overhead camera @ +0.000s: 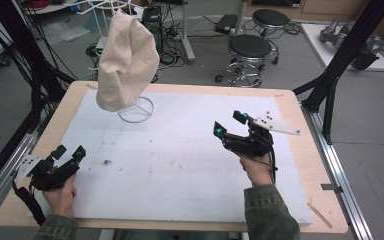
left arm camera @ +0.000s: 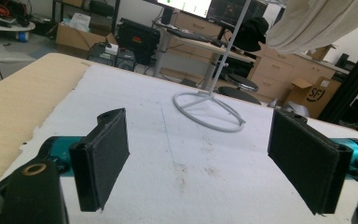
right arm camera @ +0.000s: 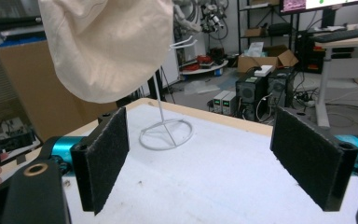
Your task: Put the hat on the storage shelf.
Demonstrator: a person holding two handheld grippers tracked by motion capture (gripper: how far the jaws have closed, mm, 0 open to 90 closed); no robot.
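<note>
White mat (overhead camera: pixel 180 160) bare; left gripper (overhead camera: pixel 69 156), right gripper (overhead camera: pixel 229 125) both gaping, empty; cream bag (overhead camera: pixel 125 62) hangs on light wire stand (overhead camera: pixel 139 111); careless tug likely topples it.

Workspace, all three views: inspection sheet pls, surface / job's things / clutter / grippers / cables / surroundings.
Surface: white mat on a wooden table; small dark specks and stains.
Job's things: cream cloth bag hanging on a white wire stand, far left of the mat.
Clutter: nothing seen on the mat.
Grippers: left gripper and right gripper both open, empty, held apart from the bag.
Cables: one trails from each gripper; more on the floor behind.
Surroundings: black stools, desks, computer towers, cardboard boxes.
</note>
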